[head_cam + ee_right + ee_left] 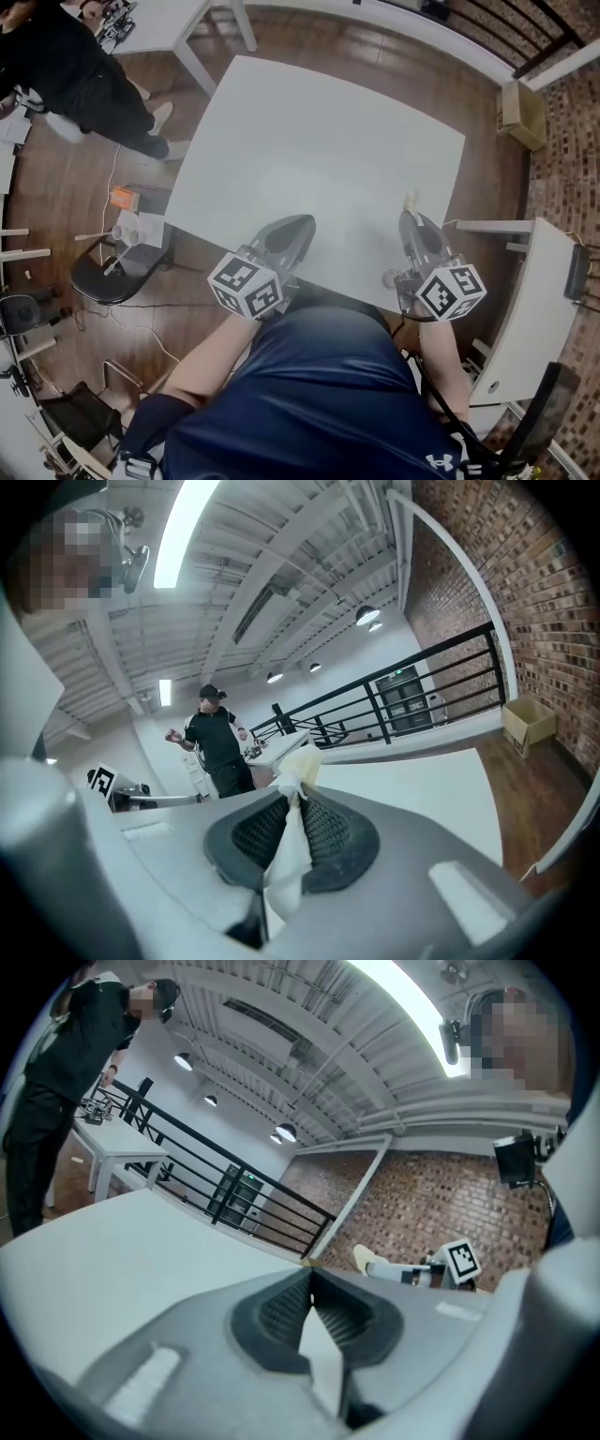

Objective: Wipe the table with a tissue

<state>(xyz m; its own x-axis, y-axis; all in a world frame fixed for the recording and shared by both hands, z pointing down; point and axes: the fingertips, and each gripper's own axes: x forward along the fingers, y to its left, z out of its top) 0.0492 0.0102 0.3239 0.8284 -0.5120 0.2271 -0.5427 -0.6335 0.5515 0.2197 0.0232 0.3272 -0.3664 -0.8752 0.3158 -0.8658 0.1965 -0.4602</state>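
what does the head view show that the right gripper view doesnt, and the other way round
Only the head view: the whole white table from above, the wearer's blue shirt, and a black chair with clutter on it.

Only the right gripper view: the right tool seen close, shut on the tissue, plus the ceiling lights and the black railing.

Both: the table, the tissue's tip, and a person in black standing off to the side.

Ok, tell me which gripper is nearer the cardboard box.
Right. The right gripper sits at the table's near edge on the cardboard box's side; the left gripper is further left along that edge.
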